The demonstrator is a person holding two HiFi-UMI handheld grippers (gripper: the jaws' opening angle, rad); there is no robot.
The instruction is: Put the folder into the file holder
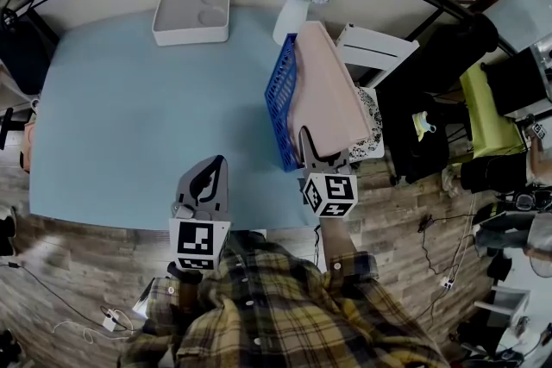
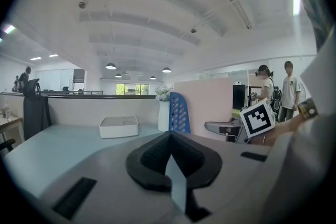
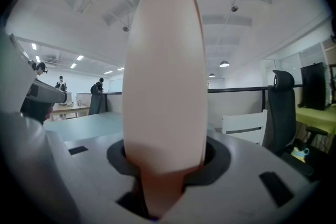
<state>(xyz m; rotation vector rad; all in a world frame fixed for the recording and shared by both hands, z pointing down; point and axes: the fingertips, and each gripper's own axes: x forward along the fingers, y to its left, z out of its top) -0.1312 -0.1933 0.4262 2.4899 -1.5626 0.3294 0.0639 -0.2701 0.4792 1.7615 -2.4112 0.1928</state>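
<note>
1. Folder (image 1: 326, 86), pink and on edge, rises straight ahead of the right gripper (image 1: 312, 152), whose jaws clamp its near edge.
2. Just left of that gripper, the blue file holder (image 1: 280, 103) has its wall beside the folder. Whether the folder's bottom edge is seated, I cannot tell.
3. Lower it straight and parallel to the wall, releasing only once it bottoms out.
4. The left gripper (image 1: 211, 172), jaws together and empty, is over the tabletop (image 1: 129, 125). It could steady the holder.
</note>
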